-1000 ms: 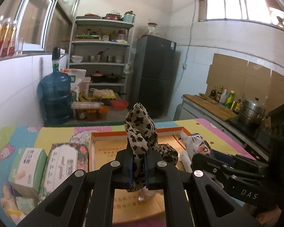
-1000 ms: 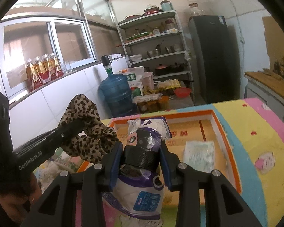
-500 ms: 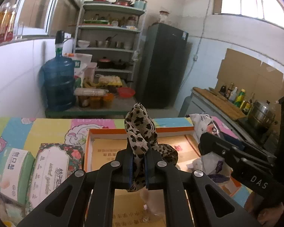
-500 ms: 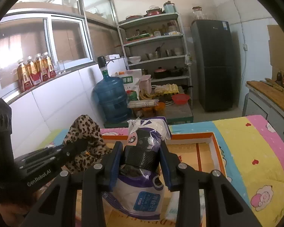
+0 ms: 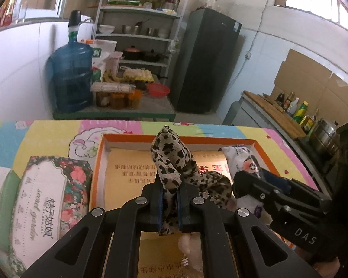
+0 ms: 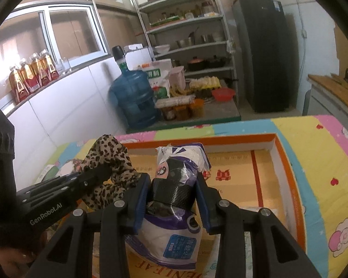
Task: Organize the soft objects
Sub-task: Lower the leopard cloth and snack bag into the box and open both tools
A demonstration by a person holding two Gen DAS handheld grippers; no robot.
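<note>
**Two claws, two soft loads above the orange box**

Kitchen shelves, a blue water jug (image 5: 70, 78) and a dark fridge (image 5: 208, 62) fill the far wall behind a bench (image 5: 46, 136) spread with a bright cartoon-print cloth. On it lies a shallow orange-rimmed box (image 5: 99, 162), its floor printed in gold with red characters. Left of the box, just beside its rim, sits a floral tissue pack (image 5: 44, 206), with a green pack (image 5: 2, 185) further left.

The left claw (image 5: 169, 205) has its fingers pressed tight on a leopard-print scarf (image 5: 171, 159); the cloth stands up in a peak above the fingertips and trails to the right over the box. In the right wrist view the same scarf (image 6: 109, 159) hangs at the left, held over the near-left part of the box.

The right claw (image 6: 171, 199) pinches a white and purple plastic package (image 6: 174, 185) with something dark inside, upright between its blue pads, over the box interior. Something pale lies on the box floor below the left claw, possibly another soft bag; it is too blurred to name.
</note>
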